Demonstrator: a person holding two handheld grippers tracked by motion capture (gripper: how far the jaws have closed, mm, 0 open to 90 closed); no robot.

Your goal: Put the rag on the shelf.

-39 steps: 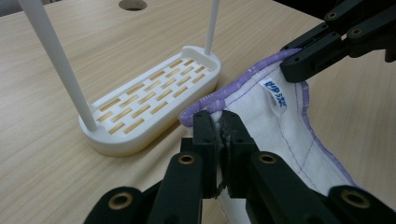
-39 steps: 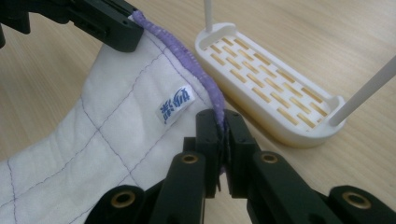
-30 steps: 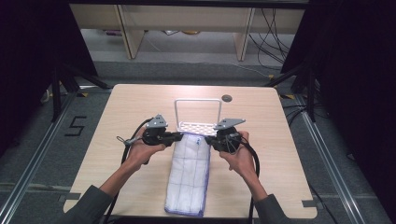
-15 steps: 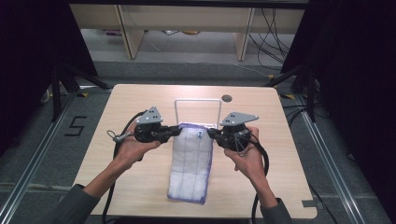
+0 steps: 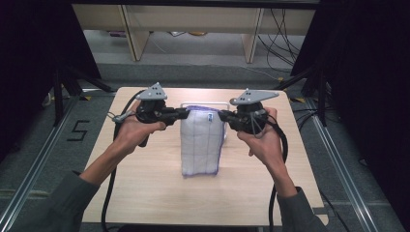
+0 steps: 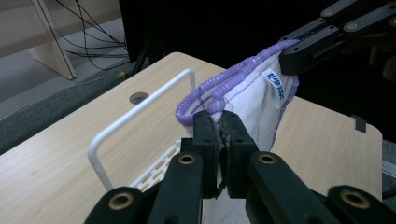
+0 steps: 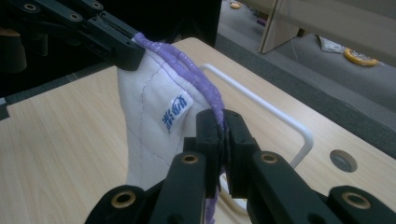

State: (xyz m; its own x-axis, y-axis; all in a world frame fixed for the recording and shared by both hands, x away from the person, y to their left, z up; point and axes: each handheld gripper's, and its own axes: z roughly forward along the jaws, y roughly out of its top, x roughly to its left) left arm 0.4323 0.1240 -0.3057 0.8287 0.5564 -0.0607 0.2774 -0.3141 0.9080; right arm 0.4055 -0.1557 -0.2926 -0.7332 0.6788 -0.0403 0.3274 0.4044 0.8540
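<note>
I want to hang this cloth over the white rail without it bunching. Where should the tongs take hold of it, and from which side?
Grip the white quilted cloth with purple trim at its two top corners, each tongs coming in sideways from its own side, as the left tongs and right tongs do now. The beaded hem gives firm purchase, and spread corners let the cloth hang flat by the white wire rack.

The cloth (image 5: pixel 201 140) is white, crossed by a faint purple grid of stitching and edged in purple, with a small white label (image 7: pixel 177 112) printed in blue. The rack (image 6: pixel 140 109) behind it is white, the table (image 5: pixel 145 193) pale wood grain, both grippers' jaws black
</note>
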